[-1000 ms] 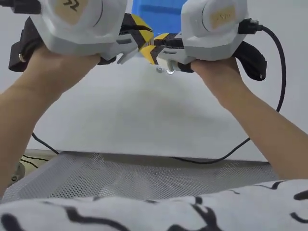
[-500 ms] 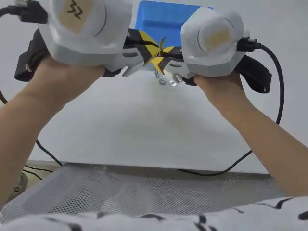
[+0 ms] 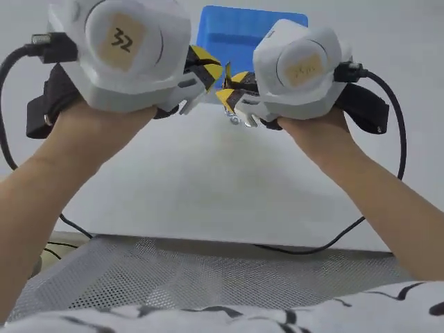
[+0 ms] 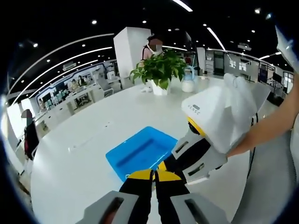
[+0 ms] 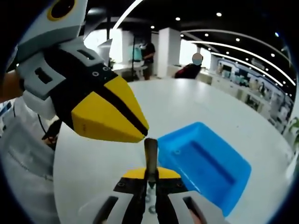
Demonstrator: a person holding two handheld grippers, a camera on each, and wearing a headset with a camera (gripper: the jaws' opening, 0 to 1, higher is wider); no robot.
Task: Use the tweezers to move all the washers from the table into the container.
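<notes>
tweezers point(image 5: 150, 153) clamped between right fingers point(image 5: 134, 175), tip near container point(image 5: 205, 163)

The container point(image 3: 253, 28) at the upper middle of the head view is seen as smooth, faintly glossy blue plastic, on a table point(image 3: 208, 187) of matt white finish. The left gripper point(image 4: 153, 175) and right gripper point(image 5: 150, 173) are cased in smooth white plastic, and the tweezers point(image 5: 150, 149) are shown as dull grey metal. Along the lower edge, perforated metal mesh point(image 3: 208, 267) and black-patterned cloth point(image 3: 291, 313) are seen.
</notes>
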